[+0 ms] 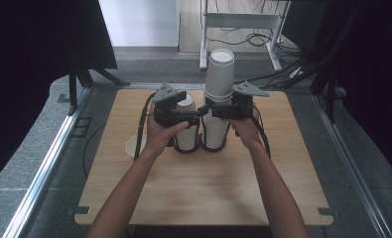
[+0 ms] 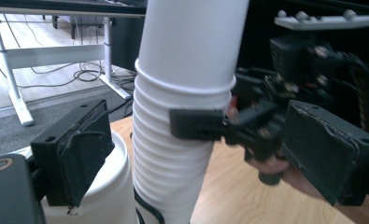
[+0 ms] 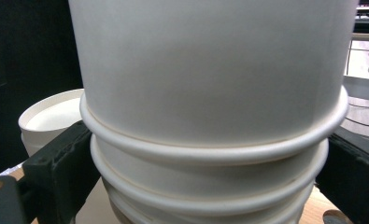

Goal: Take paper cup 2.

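Note:
A tall stack of upturned white paper cups [image 1: 219, 84] stands at the middle of the wooden table [image 1: 203, 193]. My right gripper [image 1: 217, 110] is shut on it partway up, its jaws on both sides just under a cup rim [image 3: 210, 144]. A shorter stack of cups [image 1: 186, 130] stands right beside it on the left. My left gripper [image 1: 196, 115] hangs open over that shorter stack [image 2: 105, 191], pointing towards the tall stack [image 2: 182, 140]. Its pads [image 2: 86, 147] press on nothing. In the left gripper view the right gripper [image 2: 266, 126] shows against the tall stack.
A single white cup [image 1: 133, 145] sits on the table left of the stacks. A white desk frame [image 1: 243, 22] and floor cables [image 1: 263, 39] lie beyond the far edge. Dark panels stand at both sides.

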